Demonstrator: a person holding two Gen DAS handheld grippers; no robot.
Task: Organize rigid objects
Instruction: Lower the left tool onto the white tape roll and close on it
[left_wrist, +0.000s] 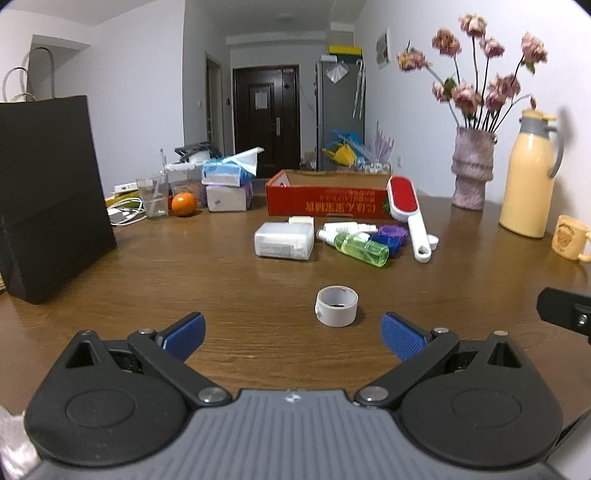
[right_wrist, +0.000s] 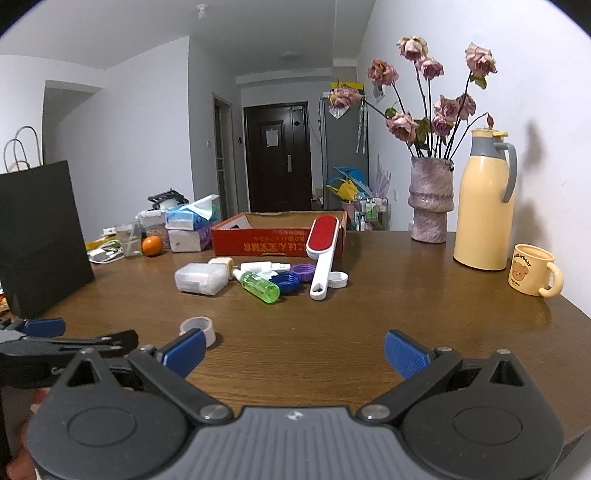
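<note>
We see a white roll of tape (left_wrist: 336, 306) lying alone on the brown wooden table (left_wrist: 221, 280), just ahead of the left gripper (left_wrist: 293, 338), whose blue-padded fingers (left_wrist: 400, 340) are spread wide with nothing between them. In the right wrist view the same roll sits near and to the left, partly behind the left pad of the right gripper (right_wrist: 294, 350), which is likewise wide apart and empty.

Farther off, a cluster lies together mid-table: a translucent white plastic box (left_wrist: 283, 242), a green transparent spray bottle (left_wrist: 360, 248), a white bottle (left_wrist: 345, 226) behind it, blue and purple ridged caps (left_wrist: 389, 238) and a white-handled lint brush with a red pad (left_wrist: 408, 214) (its head leans on the carton). That red cardboard carton (left_wrist: 325, 199), open at the top, stands just beyond them.

A tall black paper bag (left_wrist: 48, 195) stands far left; an orange (left_wrist: 183, 204) and tissue packs (left_wrist: 227, 186) sit beyond. To the right stand a mauve vase of dried roses (right_wrist: 431, 199), a cream thermos jug (right_wrist: 484, 203) and a cream bear mug (right_wrist: 533, 269).
</note>
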